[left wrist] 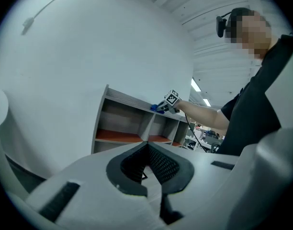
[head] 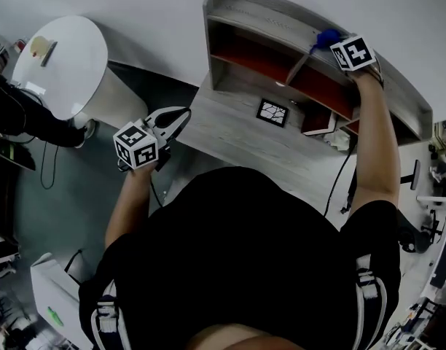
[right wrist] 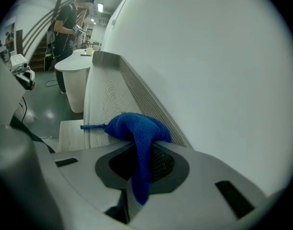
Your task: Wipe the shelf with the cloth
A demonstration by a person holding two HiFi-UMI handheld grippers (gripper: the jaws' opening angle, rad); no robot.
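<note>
Head view first: the right gripper [head: 338, 46] is up at about 1 o'clock, on the top board of the shelf [head: 245, 9], with the blue cloth [head: 325, 38] bunched at its tip. The left gripper [head: 178, 117] hangs out at 9 o'clock by the edge of the desk [head: 230, 133], not involved.

Left gripper view: its jaws are pressed together with nothing between them, pointing toward the shelf from well apart.

Right gripper view: the jaws are pinching the cloth. A fold hangs down between them, and the rest is balled up just past the tips at 12 o'clock, resting on the top board close to the wall.

Progress-wise, I'd say the wipe is under way on the top board. There's no visible dirt, so I can't tell how much is covered. The orange-floored compartments below probably haven't been done.
</note>
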